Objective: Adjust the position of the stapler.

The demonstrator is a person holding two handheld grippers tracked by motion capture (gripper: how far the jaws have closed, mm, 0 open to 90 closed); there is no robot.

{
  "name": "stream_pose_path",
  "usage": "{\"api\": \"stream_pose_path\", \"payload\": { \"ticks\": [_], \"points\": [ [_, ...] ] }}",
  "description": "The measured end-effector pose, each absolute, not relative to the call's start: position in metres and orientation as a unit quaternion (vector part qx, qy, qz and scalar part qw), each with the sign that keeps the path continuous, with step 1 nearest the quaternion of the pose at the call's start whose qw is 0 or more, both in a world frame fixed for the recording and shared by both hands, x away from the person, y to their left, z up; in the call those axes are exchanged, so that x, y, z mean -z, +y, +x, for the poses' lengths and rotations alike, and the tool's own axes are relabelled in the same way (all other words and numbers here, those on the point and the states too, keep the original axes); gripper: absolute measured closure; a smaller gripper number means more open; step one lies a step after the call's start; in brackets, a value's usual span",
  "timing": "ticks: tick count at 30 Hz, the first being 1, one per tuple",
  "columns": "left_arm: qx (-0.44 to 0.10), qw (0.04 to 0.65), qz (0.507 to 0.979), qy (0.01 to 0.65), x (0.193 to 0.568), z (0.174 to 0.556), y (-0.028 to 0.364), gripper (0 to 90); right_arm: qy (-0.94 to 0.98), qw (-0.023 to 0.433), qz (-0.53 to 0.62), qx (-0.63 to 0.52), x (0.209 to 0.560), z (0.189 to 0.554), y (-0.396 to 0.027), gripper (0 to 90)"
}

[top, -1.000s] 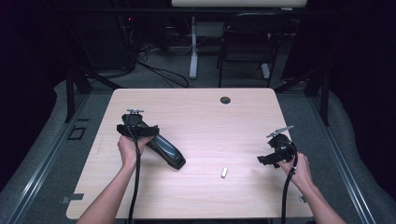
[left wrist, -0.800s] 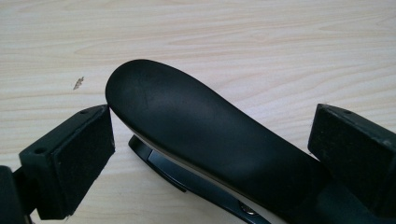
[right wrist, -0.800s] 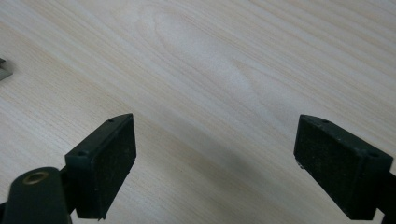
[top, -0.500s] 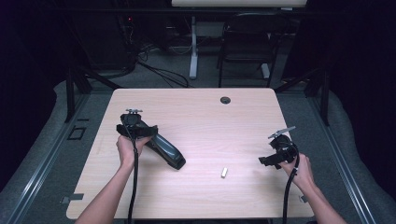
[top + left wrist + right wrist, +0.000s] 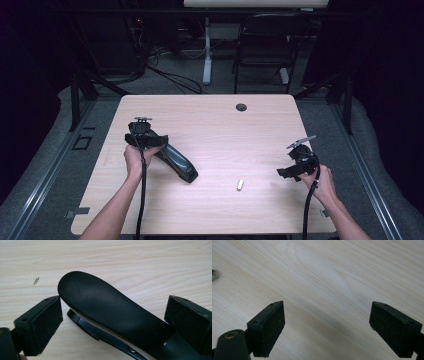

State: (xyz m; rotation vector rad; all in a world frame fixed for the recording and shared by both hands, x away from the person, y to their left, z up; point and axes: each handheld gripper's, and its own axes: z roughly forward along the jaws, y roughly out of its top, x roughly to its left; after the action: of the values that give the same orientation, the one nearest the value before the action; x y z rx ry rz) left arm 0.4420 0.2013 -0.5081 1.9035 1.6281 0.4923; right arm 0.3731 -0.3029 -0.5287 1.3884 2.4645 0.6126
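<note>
Left gripper [image 5: 110, 322]: jaws wide, standing either side of the black stapler [image 5: 110, 315] without pressing it. The near pad sits just beside the stapler's rounded nose; the far pad is close to its flank, contact not certain. The stapler lies flat on the wooden table [image 5: 125, 262], its length running between the jaws and out ahead of them.

To grip well: centre the body between both pads first, then close squarely across the broad, curved top section rather than at the tapering nose, where the smooth plastic would likely slide out. Keep the jaws low so they catch top and base together and the hinge does not spring open.

Right gripper [image 5: 328, 325]: jaws wide, nothing between them, bare table below. A small silver strip of staples [image 5: 214, 275] lies well off to its side, probably its next target; approach it low and flat.
</note>
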Motion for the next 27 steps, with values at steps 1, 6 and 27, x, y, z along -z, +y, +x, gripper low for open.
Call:
{"api": "stream_pose_path", "payload": {
  "ticks": [1,6,27],
  "points": [
    [-0.184,0.293,0.714,0.609,0.5079,0.4417,0.2018,4.0,0.844,0.122,0.477,-0.213,0.5289,0.3729,-0.3024,12.7],
    [-0.180,0.295,0.719,0.603,0.5075,0.4408,0.2041,5.4,0.844,0.121,0.477,-0.212,0.5292,0.3730,-0.3023,12.7],
    [-0.140,0.299,0.737,0.590,0.5086,0.4406,0.2068,14.0,0.847,0.120,0.474,-0.207,0.5306,0.3731,-0.3012,12.8]
  ]
}}
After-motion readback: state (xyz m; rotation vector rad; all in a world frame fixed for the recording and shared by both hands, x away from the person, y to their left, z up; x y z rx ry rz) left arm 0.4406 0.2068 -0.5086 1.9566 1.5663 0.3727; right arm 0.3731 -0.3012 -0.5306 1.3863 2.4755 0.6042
